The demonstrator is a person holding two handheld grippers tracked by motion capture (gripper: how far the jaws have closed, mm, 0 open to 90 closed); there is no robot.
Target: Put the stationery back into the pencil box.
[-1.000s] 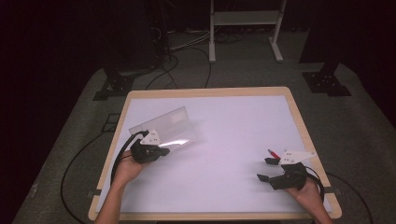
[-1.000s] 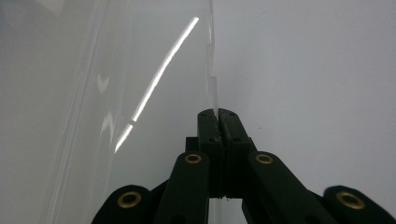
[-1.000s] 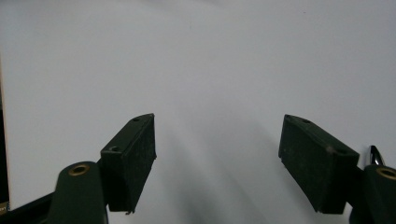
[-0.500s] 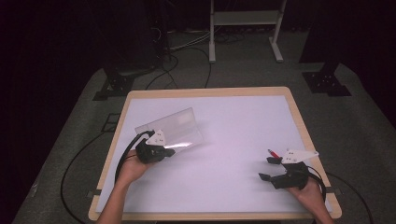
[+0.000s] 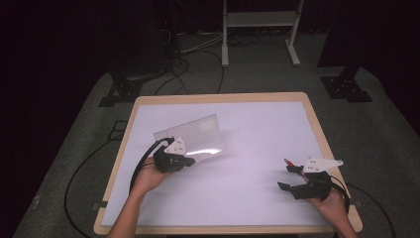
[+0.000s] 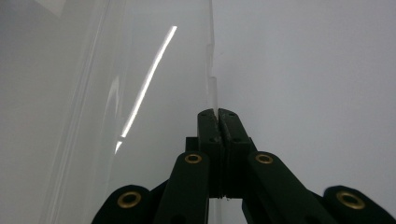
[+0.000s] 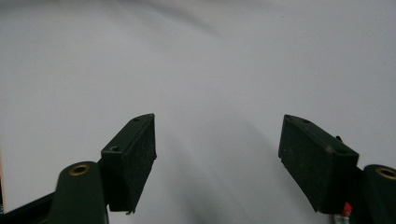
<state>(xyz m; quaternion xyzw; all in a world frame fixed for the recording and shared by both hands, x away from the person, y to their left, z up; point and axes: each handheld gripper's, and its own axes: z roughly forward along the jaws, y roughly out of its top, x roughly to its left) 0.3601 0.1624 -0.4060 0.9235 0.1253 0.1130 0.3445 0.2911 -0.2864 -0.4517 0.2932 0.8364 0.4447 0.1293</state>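
Note:
A clear plastic sheet (image 5: 195, 133) lies on the white table top (image 5: 257, 129) at the left, one part tilted up and glinting. My left gripper (image 5: 191, 161) is shut on the sheet's near edge. In the left gripper view the jaws of the left gripper (image 6: 218, 115) meet on the thin clear edge of the sheet (image 6: 154, 70). My right gripper (image 5: 286, 177) rests at the right front, open, its jaws wide apart over bare table in the right gripper view (image 7: 217, 140). A red pen (image 5: 291, 164) lies just beyond it.
The table has a wooden rim (image 5: 317, 129) and stands on grey carpet. Cables (image 5: 188, 59) and a white frame's legs (image 5: 225, 34) are on the floor behind. A black stand foot (image 5: 346, 87) sits at the back right.
My left gripper has moved to the right and slightly away from the person, taking the clear sheet with it. The right gripper has stayed in place.

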